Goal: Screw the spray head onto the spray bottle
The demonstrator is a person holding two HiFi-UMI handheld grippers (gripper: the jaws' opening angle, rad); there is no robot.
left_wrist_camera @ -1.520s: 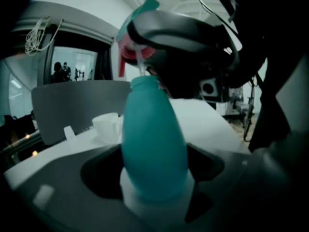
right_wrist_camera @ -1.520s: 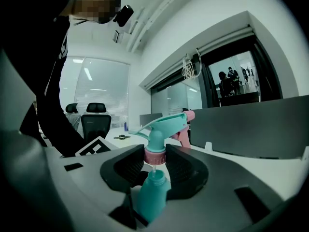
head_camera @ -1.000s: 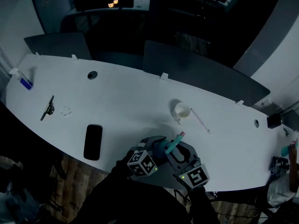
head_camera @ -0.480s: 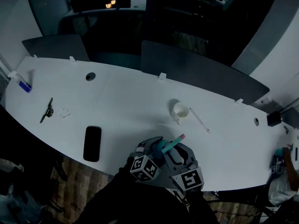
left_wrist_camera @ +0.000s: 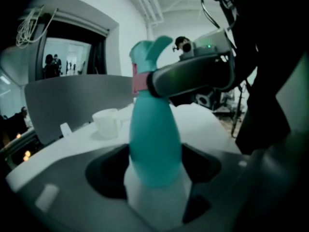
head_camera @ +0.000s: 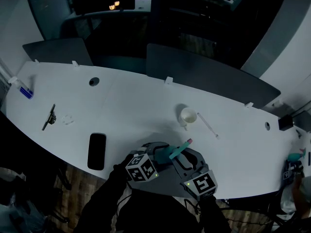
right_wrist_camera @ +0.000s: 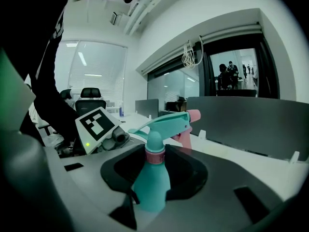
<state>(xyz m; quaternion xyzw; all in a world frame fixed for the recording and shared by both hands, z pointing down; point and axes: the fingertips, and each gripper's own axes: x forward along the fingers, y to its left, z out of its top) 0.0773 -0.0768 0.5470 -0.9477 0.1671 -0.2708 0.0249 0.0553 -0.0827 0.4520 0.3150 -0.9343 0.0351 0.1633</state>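
Note:
A teal spray bottle with its teal spray head, pink collar and pink nozzle tip is held up over the near table edge between both grippers. My left gripper has the lower body of the bottle between its jaws, which are closing on it. My right gripper reaches in from the right. One of its dark fingers sits at the pink collar. The bottle stands upright in the right jaws, which are closing slightly.
On the white table stand a white cup and a thin clear tube beyond the grippers. A black phone lies to the left. Farther left are a dark pen-like tool and a small bottle. Grey screens line the far edge.
The left gripper's marker cube has shifted left and turned. The bottle and the right gripper have stayed almost in place.

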